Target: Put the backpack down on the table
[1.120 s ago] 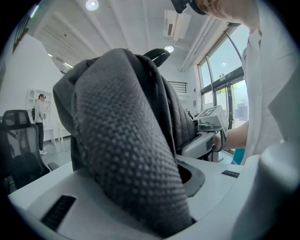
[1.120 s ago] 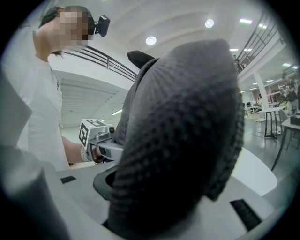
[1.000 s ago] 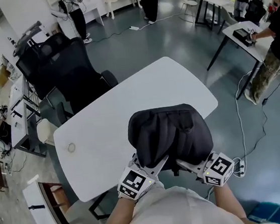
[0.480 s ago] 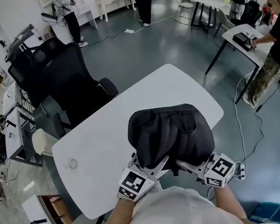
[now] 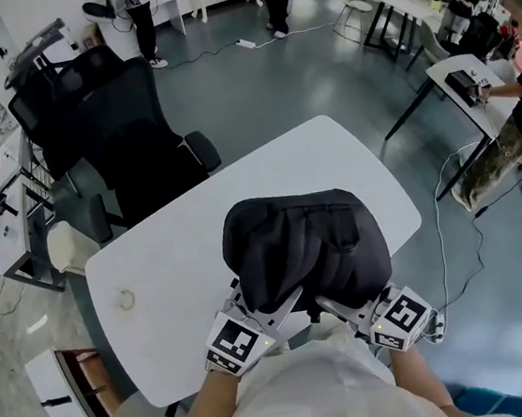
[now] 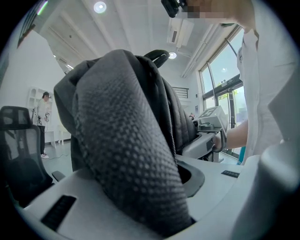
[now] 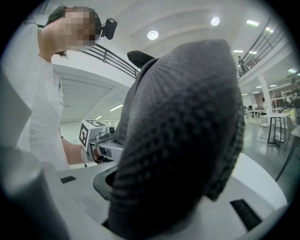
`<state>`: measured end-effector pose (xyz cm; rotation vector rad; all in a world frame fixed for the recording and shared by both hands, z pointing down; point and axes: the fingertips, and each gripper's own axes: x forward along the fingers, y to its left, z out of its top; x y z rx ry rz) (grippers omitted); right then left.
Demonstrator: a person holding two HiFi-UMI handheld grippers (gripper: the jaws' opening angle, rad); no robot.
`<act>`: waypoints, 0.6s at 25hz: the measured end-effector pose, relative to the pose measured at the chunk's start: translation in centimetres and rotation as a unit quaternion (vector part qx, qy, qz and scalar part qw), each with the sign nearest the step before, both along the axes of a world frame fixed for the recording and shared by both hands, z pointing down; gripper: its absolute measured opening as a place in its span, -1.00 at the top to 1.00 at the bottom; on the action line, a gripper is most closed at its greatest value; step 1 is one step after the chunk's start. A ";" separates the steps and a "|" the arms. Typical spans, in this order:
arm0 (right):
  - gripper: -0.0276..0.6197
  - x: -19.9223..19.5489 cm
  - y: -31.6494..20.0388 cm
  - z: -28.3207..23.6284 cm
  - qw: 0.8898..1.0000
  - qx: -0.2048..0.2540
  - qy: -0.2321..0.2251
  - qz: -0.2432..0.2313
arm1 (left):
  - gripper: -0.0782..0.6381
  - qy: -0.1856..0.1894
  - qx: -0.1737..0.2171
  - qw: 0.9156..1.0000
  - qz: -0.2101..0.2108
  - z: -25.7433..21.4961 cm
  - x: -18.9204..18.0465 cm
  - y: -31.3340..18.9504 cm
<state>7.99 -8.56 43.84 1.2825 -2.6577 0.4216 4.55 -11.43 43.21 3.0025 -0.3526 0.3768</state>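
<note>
A black backpack (image 5: 304, 249) hangs over the near part of the white table (image 5: 179, 232); whether it touches the top I cannot tell. My left gripper (image 5: 278, 306) is shut on one padded mesh shoulder strap (image 6: 126, 154), which fills the space between its jaws. My right gripper (image 5: 334, 305) is shut on the other strap (image 7: 178, 140) in the same way. Both grippers sit side by side at the pack's near side, close to my body. Each gripper view shows the other gripper past the straps: the right gripper (image 6: 211, 131) and the left gripper (image 7: 96, 140).
A small ring-like object (image 5: 125, 300) lies on the table's left part. A black office chair (image 5: 129, 134) stands at the far left side of the table. More tables (image 5: 471, 73) and people stand to the right and at the back. A cable (image 5: 443, 228) runs across the floor on the right.
Both grippers have carried the backpack forward, so it now hangs further over the table. The grips on the straps look the same.
</note>
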 end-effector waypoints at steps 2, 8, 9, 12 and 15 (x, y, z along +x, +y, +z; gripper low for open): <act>0.29 0.3 -0.8 0.1 1.000 -0.002 -0.001 -0.011 | 0.40 0.000 -0.002 1.000 -0.012 0.1 0.2 -0.7; 0.29 3.3 -4.6 -0.3 0.998 0.002 0.005 -0.062 | 0.40 0.003 -0.006 0.998 -0.059 -0.3 2.9 -4.1; 0.29 3.8 -5.3 -0.5 0.997 0.003 0.005 -0.071 | 0.40 0.004 -0.006 0.998 -0.068 -0.5 3.5 -4.7; 0.29 5.4 -7.4 -1.2 0.995 0.010 0.011 -0.095 | 0.40 0.012 -0.002 0.996 -0.091 -1.2 5.0 -6.6; 0.29 6.7 -9.7 -1.8 0.993 0.023 0.018 -0.113 | 0.40 0.023 0.005 0.993 -0.112 -1.7 6.2 -8.8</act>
